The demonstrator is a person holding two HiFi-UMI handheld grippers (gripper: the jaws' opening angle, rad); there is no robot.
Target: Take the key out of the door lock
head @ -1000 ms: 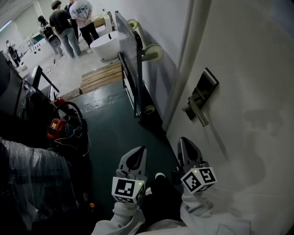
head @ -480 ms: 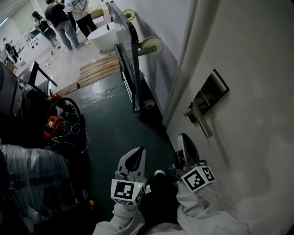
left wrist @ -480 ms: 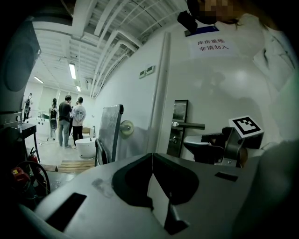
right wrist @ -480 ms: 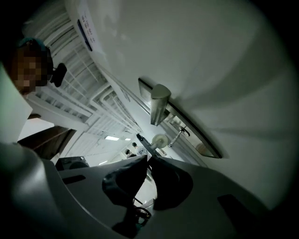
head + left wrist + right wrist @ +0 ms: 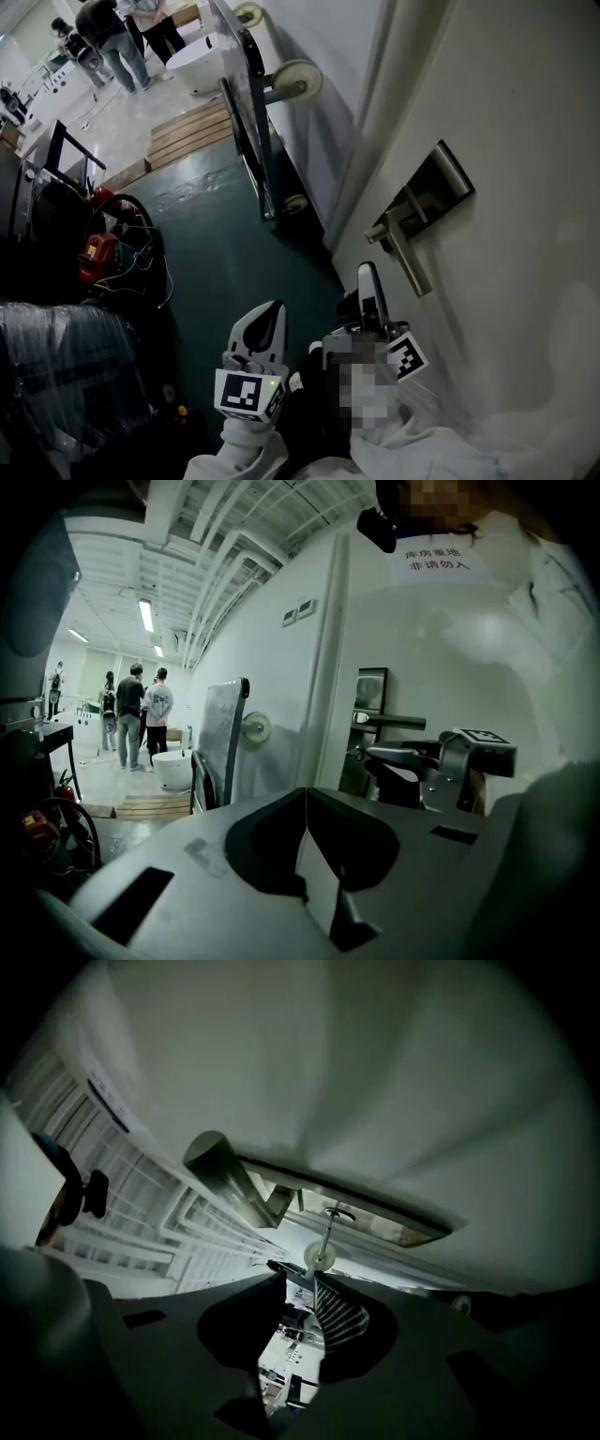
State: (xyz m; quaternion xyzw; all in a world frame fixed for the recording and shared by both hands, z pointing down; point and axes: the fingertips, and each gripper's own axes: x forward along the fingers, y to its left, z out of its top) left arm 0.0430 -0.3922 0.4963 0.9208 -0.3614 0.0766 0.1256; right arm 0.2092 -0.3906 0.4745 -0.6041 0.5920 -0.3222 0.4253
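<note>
The white door [image 5: 525, 141] fills the right of the head view, with a dark lock plate [image 5: 424, 199] and a metal lever handle [image 5: 405, 253]. My right gripper [image 5: 366, 272] is turned on its side just below that handle, close to the door. In the right gripper view the key [image 5: 325, 1237] sticks out of the lock plate [image 5: 375, 1213], its round head just ahead of the fingertips of my right gripper [image 5: 302, 1277]. The jaws stand a narrow gap apart with nothing between them. My left gripper [image 5: 265, 314] hangs shut and empty over the floor, left of the right one.
A wheeled metal panel cart [image 5: 246, 103] stands by the wall beyond the door. A red device with cables [image 5: 94, 255] and a plastic-wrapped bulk [image 5: 66, 366] lie to the left on the dark green floor. Wooden planks [image 5: 187, 139], a white tub [image 5: 204, 66] and people [image 5: 108, 33] are farther off.
My right gripper has rolled onto its side and risen toward the handle and lock. The left gripper has dropped slightly, and the view has shifted closer to the door.
</note>
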